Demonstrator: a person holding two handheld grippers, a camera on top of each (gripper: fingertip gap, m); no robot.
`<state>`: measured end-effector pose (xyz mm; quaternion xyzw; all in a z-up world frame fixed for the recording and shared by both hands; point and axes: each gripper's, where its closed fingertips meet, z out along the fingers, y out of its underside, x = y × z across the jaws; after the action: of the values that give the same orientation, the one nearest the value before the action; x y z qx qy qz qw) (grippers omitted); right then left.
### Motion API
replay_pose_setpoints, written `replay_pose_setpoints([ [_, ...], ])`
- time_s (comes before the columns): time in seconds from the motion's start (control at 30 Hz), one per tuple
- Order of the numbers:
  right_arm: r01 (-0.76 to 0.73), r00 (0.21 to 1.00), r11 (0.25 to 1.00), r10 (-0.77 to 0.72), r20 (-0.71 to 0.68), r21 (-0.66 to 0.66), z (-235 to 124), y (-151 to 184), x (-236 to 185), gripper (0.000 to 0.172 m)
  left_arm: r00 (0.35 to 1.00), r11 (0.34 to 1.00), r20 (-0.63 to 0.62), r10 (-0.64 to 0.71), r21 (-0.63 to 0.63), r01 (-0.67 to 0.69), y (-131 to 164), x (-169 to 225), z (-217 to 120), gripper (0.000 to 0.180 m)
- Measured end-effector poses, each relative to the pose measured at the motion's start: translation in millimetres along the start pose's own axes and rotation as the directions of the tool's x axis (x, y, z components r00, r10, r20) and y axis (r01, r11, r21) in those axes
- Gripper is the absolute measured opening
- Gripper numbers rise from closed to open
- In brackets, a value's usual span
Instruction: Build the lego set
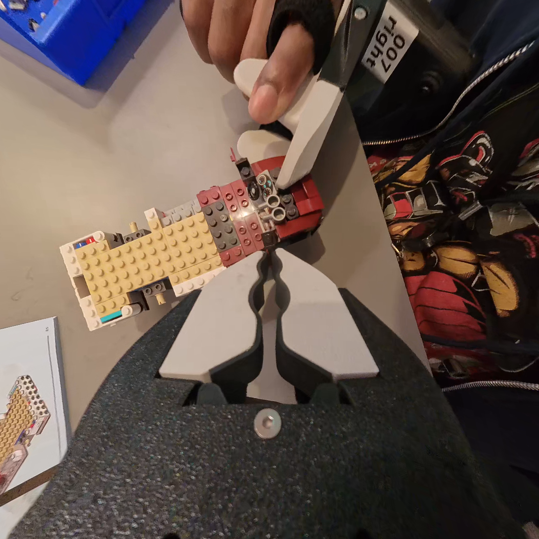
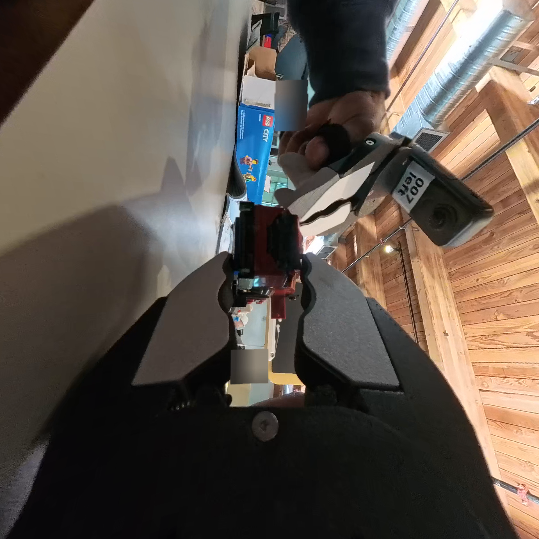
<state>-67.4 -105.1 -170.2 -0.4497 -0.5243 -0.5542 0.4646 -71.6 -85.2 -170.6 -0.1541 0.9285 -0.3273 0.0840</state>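
Note:
A long brick model point(image 1: 151, 262) with a tan studded deck, white rim and dark red cab end point(image 1: 303, 204) hangs tilted over the table point(image 1: 87, 145). My right gripper point(image 2: 265, 274) is shut on the cab end point(image 2: 262, 239), with a pad pressed on each side. In the left wrist view one of its white fingers point(image 1: 300, 145) lies on the cab top beside round gauge tiles point(image 1: 262, 186). My left gripper point(image 1: 271, 256) is shut, its tips against the model's near edge by a small black piece point(image 1: 269, 237). It also shows in the right wrist view point(image 2: 303, 224), tips at the cab.
A blue parts bin point(image 1: 73, 38) stands at the far left. An instruction booklet point(image 1: 26, 393) lies at the near left table edge. A person's patterned jacket point(image 1: 452, 233) is close on the right. A blue toy box point(image 2: 253, 151) and a cardboard box point(image 2: 259, 64) stand beyond. Left and right tips are no more than a few centimetres apart.

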Motion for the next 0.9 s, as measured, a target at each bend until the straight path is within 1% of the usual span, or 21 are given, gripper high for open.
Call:
replay_pose_setpoints([
  [0.1, -0.003, 1.000, 1.000, 0.003, 0.008, 0.002, 0, -1, -1, 0.044, 1.000, 0.998, -0.012, 0.010, -0.066, -0.011, 2, 2, 1, 0.002],
  [0.27, -0.010, 0.999, 1.000, 0.010, 0.039, -0.001, -1, -1, -6, 0.044, 0.999, 0.994, -0.030, -0.045, -0.104, 0.042, 6, 4, 6, 0.002],
  [0.5, -0.016, 0.998, 1.000, 0.016, 0.061, -0.004, -1, 0, -8, 0.044, 0.998, 0.983, 0.014, -0.056, -0.176, 0.058, 7, 3, 7, 0.002],
  [0.57, -0.019, 0.997, 1.000, 0.019, 0.068, -0.007, -1, 0, -8, 0.044, 0.997, 0.982, 0.033, -0.068, -0.176, 0.072, 8, 3, 8, 0.002],
  [0.67, -0.024, 0.997, 1.000, 0.025, 0.076, -0.014, -1, 2, -9, 0.043, 0.991, 0.981, 0.050, -0.121, -0.145, 0.127, 8, 2, 10, 0.002],
  [0.8, -0.029, 0.996, 0.999, 0.031, 0.086, -0.020, 0, 3, -10, 0.044, 0.978, 0.973, 0.034, -0.206, -0.095, 0.208, 9, 3, 11, 0.002],
  [0.9, -0.034, 0.994, 0.999, 0.036, 0.101, -0.025, 0, 3, -11, 0.043, 0.980, 0.976, 0.068, -0.187, -0.102, 0.193, 10, 3, 13, 0.002],
])
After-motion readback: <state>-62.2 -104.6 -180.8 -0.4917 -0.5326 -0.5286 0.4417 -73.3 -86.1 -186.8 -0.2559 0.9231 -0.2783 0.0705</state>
